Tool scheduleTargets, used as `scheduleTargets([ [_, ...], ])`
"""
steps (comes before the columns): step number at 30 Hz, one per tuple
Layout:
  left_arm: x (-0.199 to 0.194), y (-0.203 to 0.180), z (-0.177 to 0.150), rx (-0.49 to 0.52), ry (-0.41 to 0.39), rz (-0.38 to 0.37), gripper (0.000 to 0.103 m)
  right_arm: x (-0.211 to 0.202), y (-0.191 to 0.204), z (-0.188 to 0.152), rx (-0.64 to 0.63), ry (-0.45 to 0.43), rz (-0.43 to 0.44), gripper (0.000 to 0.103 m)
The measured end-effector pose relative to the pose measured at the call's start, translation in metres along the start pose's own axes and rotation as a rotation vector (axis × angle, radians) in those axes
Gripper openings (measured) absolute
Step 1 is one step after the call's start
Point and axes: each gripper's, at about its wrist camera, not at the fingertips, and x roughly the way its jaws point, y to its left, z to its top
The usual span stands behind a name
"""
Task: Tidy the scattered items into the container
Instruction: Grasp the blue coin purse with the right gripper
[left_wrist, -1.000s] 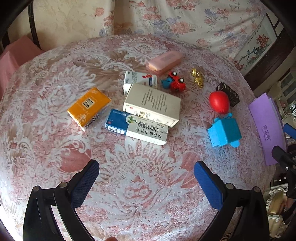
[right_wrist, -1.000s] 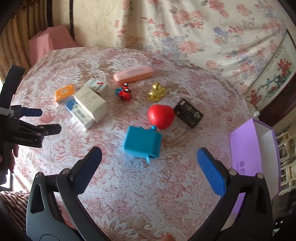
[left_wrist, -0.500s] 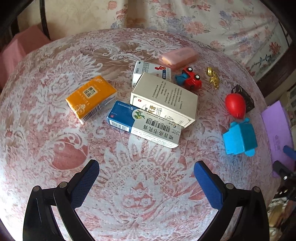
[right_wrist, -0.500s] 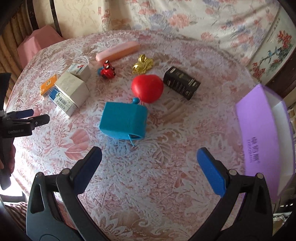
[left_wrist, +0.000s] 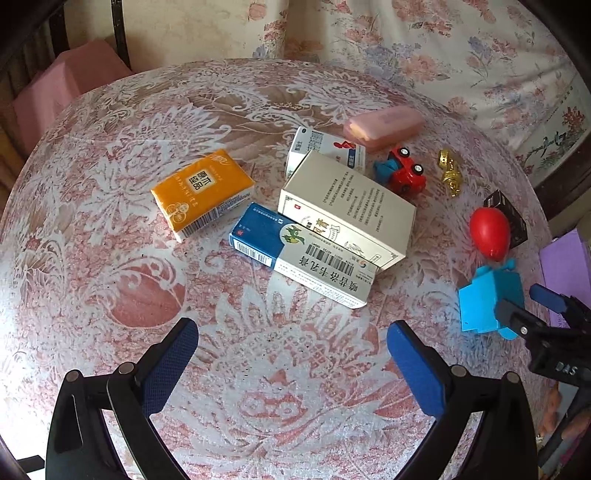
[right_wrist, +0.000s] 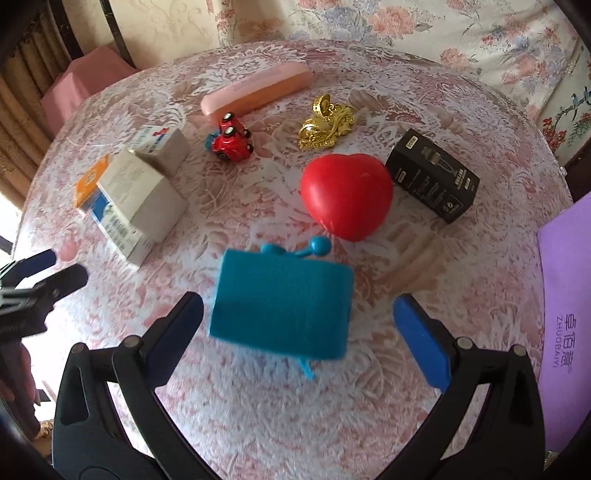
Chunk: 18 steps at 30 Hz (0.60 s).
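Observation:
My left gripper is open and empty above the lace tablecloth, just short of the blue-and-white medicine box. Behind that box lie a large white box, a small white box and an orange tissue pack. My right gripper is open, its fingers on either side of the blue coin purse, apart from it. The red heart, black box, gold ornament, red toy car and pink case lie beyond. The purple container is at the right.
The round table drops away at its near and right edges. A pink-covered seat and a floral curtain stand behind it. The right gripper shows in the left wrist view beside the purse.
Both grippers have moved forward and lower. The boxes loom larger in the left view. The blue purse now sits between the right gripper's open fingers.

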Motion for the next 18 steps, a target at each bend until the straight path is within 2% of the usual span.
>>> scheduleTargets([
  [3, 0.006, -0.008, 0.001, 0.006, 0.004, 0.002, 0.103, 0.004, 0.000, -0.001, -0.003, 0.011, -0.002, 0.102],
  [9, 0.015, -0.021, 0.005, 0.022, 0.001, 0.000, 0.101, 0.007, -0.002, -0.007, 0.003, 0.015, 0.020, 0.092],
  [12, 0.018, -0.026, 0.008, 0.067, -0.020, 0.031, 0.101, 0.013, -0.001, -0.010, 0.001, 0.032, 0.013, 0.089],
  [14, 0.019, -0.026, 0.011, 0.103, -0.042, 0.047, 0.101, 0.016, 0.000, -0.011, -0.002, 0.041, 0.012, 0.080],
  [18, 0.026, -0.024, 0.020, 0.172, -0.062, 0.028, 0.094, 0.017, -0.001, -0.013, 0.014, 0.042, 0.021, 0.079],
])
